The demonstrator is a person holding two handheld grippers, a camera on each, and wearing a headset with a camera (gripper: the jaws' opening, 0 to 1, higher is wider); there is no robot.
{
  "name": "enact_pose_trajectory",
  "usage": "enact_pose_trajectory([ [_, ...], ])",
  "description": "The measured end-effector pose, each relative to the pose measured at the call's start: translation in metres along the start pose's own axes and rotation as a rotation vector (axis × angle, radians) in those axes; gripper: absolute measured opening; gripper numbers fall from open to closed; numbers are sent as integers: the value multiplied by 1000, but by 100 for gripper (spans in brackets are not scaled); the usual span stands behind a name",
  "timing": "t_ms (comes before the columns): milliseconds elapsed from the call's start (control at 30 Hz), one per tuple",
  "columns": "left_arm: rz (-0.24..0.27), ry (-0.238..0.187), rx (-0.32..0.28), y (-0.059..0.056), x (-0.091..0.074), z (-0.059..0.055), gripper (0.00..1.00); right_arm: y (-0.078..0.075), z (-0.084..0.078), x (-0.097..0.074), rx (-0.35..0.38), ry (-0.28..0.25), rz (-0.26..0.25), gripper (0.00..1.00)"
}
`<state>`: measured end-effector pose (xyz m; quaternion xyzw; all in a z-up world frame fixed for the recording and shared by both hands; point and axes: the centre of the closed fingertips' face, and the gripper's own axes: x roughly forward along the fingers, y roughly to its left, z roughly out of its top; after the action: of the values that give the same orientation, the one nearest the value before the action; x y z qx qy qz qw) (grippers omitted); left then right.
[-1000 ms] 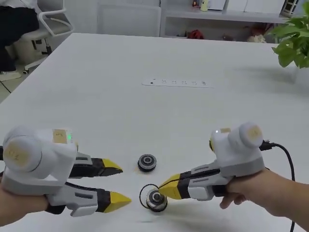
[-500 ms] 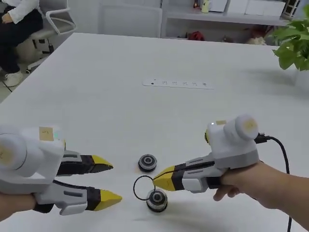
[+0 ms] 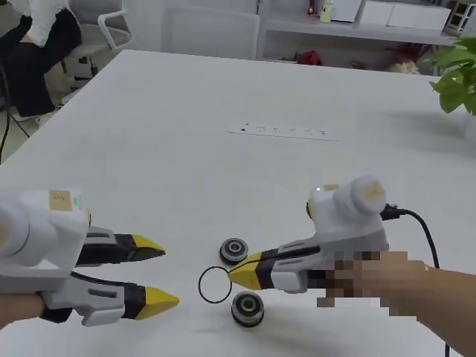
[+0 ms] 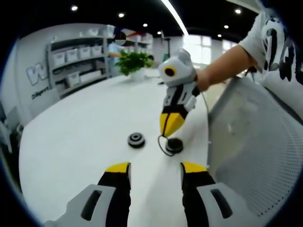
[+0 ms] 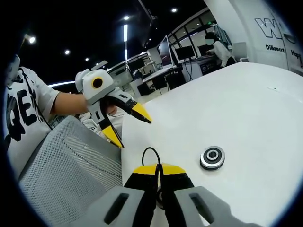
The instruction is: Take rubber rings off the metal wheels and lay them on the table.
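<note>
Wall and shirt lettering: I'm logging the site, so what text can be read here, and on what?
"Diligent" under a large "W": on the wall.
Print on the shirt: cut off, unreadable.
Markings on the white strip on the table: too small to read.

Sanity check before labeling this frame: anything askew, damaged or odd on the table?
Nothing stands out. The rubber ring is an unbroken loop pinched in the shut fingers of the right gripper, off the near wheel. That and the far wheel lie flat on the table; the left gripper is open, apart from them.
</note>
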<state>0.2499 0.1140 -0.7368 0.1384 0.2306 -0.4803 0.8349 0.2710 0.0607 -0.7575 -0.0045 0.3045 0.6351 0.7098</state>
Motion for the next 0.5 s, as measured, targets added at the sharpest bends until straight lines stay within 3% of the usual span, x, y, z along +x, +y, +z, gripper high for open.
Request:
enact_pose_trajectory([
  [500, 15, 2, -6, 3, -4, -2, 44, -3, -11, 15, -9, 25, -23, 0],
])
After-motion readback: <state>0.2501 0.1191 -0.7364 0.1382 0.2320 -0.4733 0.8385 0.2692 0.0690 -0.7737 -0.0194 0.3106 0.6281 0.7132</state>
